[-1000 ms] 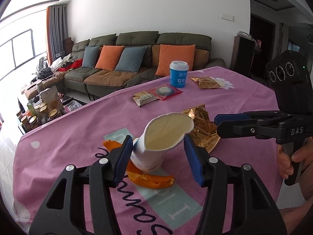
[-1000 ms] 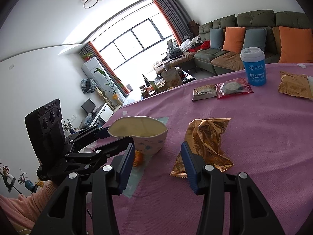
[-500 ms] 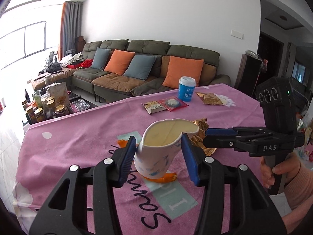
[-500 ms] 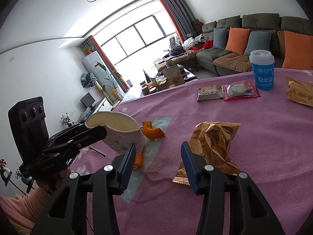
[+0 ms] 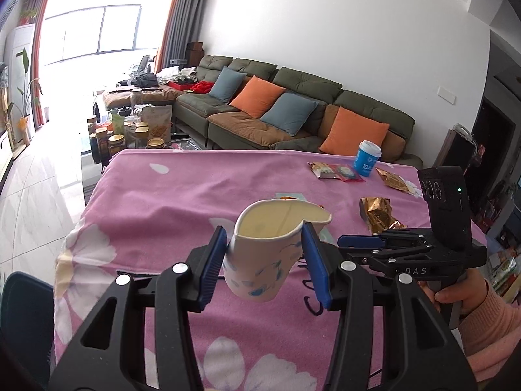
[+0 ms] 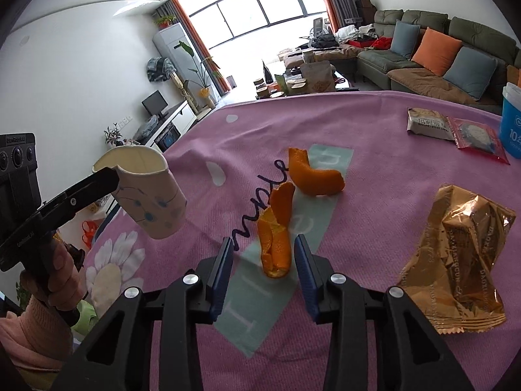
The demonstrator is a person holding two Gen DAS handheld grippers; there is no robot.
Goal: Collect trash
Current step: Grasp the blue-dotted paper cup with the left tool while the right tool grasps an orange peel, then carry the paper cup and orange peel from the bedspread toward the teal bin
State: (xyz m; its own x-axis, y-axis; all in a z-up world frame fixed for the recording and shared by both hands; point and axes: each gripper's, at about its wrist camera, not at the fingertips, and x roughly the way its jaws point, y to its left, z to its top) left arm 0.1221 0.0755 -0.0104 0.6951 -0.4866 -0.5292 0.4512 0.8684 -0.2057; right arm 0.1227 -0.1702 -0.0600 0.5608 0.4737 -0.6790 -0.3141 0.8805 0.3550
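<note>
Left gripper [image 5: 263,262] pinching a squashed white paper cup with blue dots [image 5: 260,260], both blue pads pressing its sides and denting the rim, cup being held clear above the counter covered in a pink flowered cloth [image 5: 156,202], near its left edge. Right gripper [image 6: 264,272] closing around the nearer curled strip of orange peel [image 6: 275,238], peel standing between the blue pads without either pad touching it yet, its base resting on the pale green lettered patch of the cloth. Second curved piece of orange peel [image 6: 314,176] lying just beyond, farther along the same patch. Crumpled gold foil wrapper [image 6: 456,260] lying to the right, well apart from the peel. Far right: beige snack packet [image 6: 426,123], red packet [image 6: 478,138] touching it, blue lidded paper cup [image 6: 511,123] standing upright beside them.
</note>
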